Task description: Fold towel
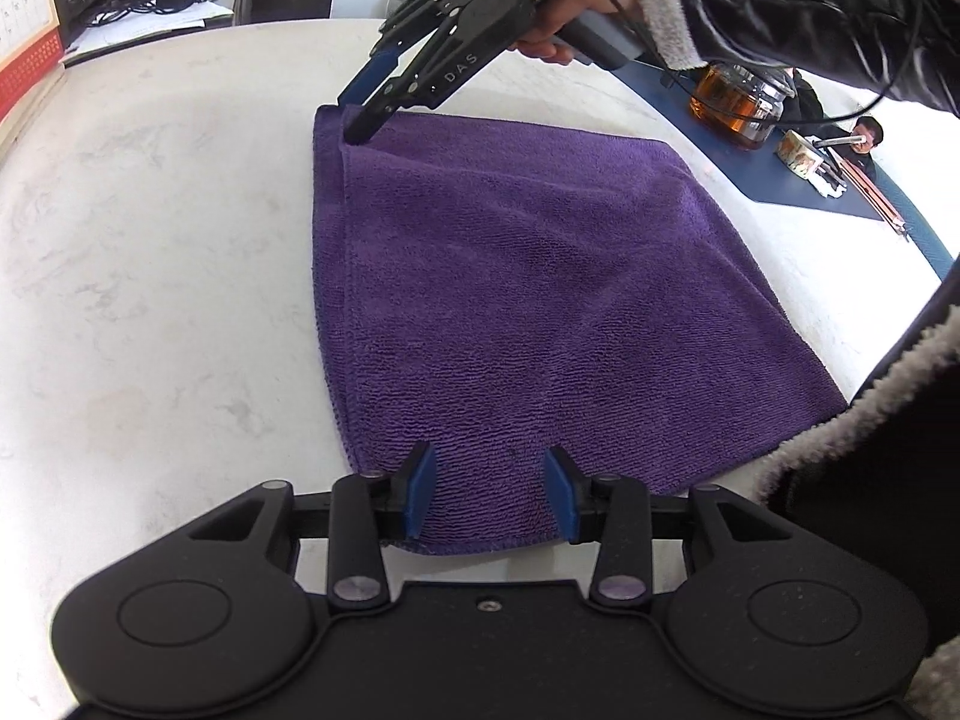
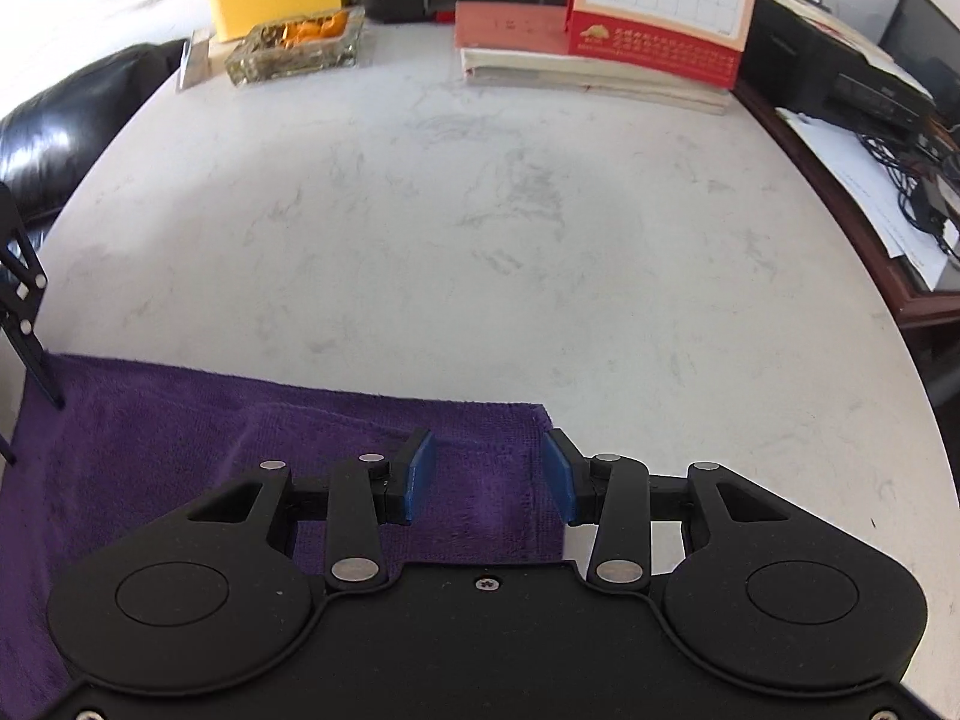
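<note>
The purple towel [image 1: 528,300] lies flat on the white table [image 1: 150,300]. The left gripper [image 1: 492,489] and right gripper [image 2: 489,477] stand part-open astride opposite corners, gripping nothing — close each on its edge fully, then lift both corners evenly.

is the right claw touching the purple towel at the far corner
Touching. In the left wrist view the right claw has its fingertips planted on the towel at the far corner, where the cloth puckers. Its pads stand apart, so no pinch yet.
</note>
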{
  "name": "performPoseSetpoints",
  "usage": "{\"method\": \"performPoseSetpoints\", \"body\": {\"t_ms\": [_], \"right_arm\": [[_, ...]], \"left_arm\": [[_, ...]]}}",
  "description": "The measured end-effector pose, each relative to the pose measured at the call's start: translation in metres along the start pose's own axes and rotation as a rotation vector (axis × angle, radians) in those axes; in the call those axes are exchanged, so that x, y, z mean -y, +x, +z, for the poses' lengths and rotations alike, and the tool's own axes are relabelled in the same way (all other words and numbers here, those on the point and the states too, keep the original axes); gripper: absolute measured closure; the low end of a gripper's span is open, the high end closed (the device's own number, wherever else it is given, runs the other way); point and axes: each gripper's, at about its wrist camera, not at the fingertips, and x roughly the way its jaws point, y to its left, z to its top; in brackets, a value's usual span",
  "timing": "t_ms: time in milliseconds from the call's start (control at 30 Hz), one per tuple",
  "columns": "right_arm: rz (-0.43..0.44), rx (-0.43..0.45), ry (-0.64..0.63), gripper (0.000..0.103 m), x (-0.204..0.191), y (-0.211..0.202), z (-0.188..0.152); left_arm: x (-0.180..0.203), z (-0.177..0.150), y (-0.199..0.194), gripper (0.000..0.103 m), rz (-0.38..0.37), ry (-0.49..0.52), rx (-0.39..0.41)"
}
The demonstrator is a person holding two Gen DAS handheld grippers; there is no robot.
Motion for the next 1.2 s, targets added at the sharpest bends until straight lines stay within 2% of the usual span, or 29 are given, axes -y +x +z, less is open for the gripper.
{"method": "performPoseSetpoints", "body": {"t_ms": [200, 300, 367, 467, 767, 1100, 1200], "right_arm": [[0.048, -0.001, -0.044, 0.066, 0.007, -0.003, -0.003], [0.056, -0.010, -0.087, 0.076, 0.004, -0.006, -0.004], [0.061, -0.014, -0.111, 0.091, 0.001, -0.007, -0.004], [0.039, -0.014, -0.163, 0.101, -0.006, -0.009, -0.004], [-0.043, 0.107, -0.120, 0.101, 0.001, -0.039, 0.006], [-0.081, 0.106, -0.083, 0.101, 0.004, 0.002, 0.008], [-0.113, 0.119, -0.057, 0.098, 0.003, 0.011, 0.010]], "left_arm": [[-0.004, 0.004, 0.001, 0.066, -0.016, -0.005, -0.019], [-0.005, 0.005, 0.000, 0.065, -0.019, -0.002, -0.028], [-0.005, 0.005, 0.000, 0.065, -0.019, 0.001, -0.031], [-0.004, 0.006, 0.000, 0.065, -0.019, 0.008, -0.036], [-0.001, 0.006, 0.001, 0.065, -0.018, 0.033, -0.044], [0.002, 0.002, 0.000, 0.065, -0.017, 0.036, -0.043], [0.003, 0.000, 0.000, 0.065, -0.015, 0.034, -0.040]]}}
